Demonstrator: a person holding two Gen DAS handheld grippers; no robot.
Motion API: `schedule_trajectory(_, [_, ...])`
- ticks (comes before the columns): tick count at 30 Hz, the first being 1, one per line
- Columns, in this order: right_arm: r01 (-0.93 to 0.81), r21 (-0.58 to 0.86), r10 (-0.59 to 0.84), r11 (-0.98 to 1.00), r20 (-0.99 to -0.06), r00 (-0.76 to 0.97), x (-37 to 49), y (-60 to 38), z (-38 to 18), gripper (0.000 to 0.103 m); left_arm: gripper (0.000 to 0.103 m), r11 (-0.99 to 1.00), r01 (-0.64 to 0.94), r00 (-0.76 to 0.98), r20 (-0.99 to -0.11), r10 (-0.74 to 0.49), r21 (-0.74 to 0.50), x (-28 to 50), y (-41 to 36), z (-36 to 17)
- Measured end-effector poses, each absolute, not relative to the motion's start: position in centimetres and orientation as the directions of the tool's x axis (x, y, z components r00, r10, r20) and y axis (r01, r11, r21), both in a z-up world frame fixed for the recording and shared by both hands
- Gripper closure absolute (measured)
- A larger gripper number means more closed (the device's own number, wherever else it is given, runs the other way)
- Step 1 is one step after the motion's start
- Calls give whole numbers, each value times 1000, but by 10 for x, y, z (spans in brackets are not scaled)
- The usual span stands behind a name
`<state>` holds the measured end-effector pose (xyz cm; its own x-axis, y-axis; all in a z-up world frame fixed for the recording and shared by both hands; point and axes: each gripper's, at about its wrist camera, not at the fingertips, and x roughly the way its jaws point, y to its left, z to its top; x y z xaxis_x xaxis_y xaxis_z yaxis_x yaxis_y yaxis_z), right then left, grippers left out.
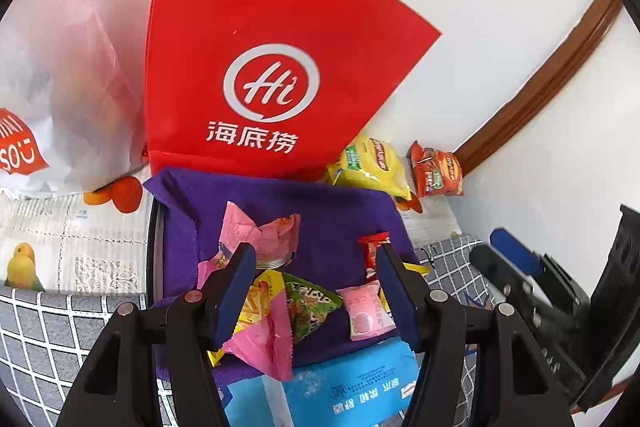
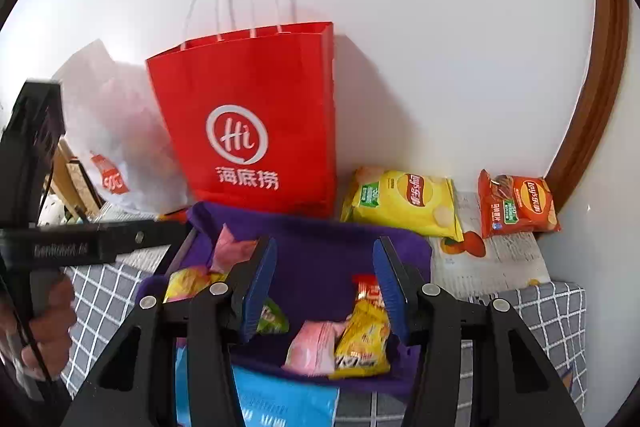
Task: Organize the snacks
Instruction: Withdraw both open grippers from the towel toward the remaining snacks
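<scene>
A purple cloth (image 1: 332, 211) lines a dark tray holding several small snack packets: a crumpled pink one (image 1: 260, 227), a green one (image 1: 310, 307), a pale pink one (image 1: 362, 311) and a small red one (image 1: 372, 247). My left gripper (image 1: 316, 291) hovers above them, open, its blue pads touching nothing. In the right wrist view the same purple cloth (image 2: 320, 247) carries a yellow packet (image 2: 364, 339) and a pink packet (image 2: 314, 347). My right gripper (image 2: 325, 287) hangs over them, open and empty.
A red paper bag (image 2: 256, 115) stands against the wall behind the tray, beside a white plastic bag (image 2: 116, 131). Yellow (image 2: 404, 203) and orange (image 2: 516, 203) chip bags lie at right. A blue pack (image 2: 280, 403) lies at the front. A hand (image 2: 48, 327) holds the left tool.
</scene>
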<state>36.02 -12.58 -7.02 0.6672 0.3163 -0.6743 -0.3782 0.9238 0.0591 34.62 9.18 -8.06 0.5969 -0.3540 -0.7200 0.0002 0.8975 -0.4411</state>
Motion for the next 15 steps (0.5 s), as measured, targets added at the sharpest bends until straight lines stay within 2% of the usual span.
schedule_trajectory(9, [-352,38,273,935,-709,650,285,-148,-85,53,43,897,30,647,-675,-354,-442,323,97,-51])
schedule_trajectory(15, [-320,108,287,941,-756,588,245,-164,-111,53,43,900,78,663,-652,-368,-429,305,87,-34])
